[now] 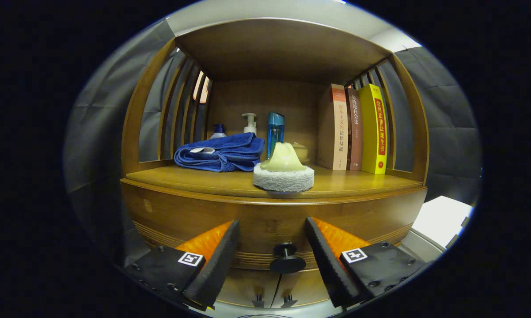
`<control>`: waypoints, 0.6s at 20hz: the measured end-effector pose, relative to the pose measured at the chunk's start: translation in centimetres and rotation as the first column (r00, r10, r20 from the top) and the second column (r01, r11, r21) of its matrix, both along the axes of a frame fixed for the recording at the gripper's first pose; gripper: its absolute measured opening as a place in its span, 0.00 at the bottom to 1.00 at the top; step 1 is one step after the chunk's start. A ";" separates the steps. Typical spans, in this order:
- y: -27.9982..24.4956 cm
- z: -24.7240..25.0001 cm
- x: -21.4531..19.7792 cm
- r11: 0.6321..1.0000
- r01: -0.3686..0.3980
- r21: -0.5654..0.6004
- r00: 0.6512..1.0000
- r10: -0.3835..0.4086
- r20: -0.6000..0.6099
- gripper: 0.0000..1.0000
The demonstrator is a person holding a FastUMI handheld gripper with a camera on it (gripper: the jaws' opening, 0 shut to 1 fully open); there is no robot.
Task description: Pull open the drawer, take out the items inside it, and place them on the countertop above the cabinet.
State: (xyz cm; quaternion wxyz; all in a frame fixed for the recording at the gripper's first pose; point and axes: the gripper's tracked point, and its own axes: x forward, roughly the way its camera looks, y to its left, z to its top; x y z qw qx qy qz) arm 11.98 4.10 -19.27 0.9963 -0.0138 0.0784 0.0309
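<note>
The gripper [272,229] is held with its two fingers spread wide apart and nothing gripped between them; a square black-and-white marker is seen on the body of each finger. Between the fingers, just ahead of them, the dark round knob [287,260] of the drawer [270,225] is seen, and the drawer front is closed flush with the wooden cabinet [159,212]; its contents are hidden. Below the knob, two small handles [272,301] of lower doors are visible. Above the drawer, the countertop [358,182] is seen, and near its front edge a round white scrubbing pad with a pale yellow-green grip [283,171] is set. Behind it and to the left, a folded blue towel [221,152] with a small white tag is laid. Further back, a white pump bottle [249,123], a smaller bottle [218,130], a tall blue bottle [275,132] and a small cream lidded jar [300,151] are placed; lettering on the blue bottle is too small to be read. At the right, three upright books [356,128] are stood together, with spines printed in Chinese characters; the yellow one carries red lettering.
</note>
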 end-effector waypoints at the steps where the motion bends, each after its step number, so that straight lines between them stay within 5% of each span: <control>1: 0.0 -0.1 0.0 1.000 0.001 0.006 1.000 -0.001 -0.005 0.98; 12: -0.2 6.3 -4.7 0.999 0.026 0.019 0.999 -0.027 0.040 0.99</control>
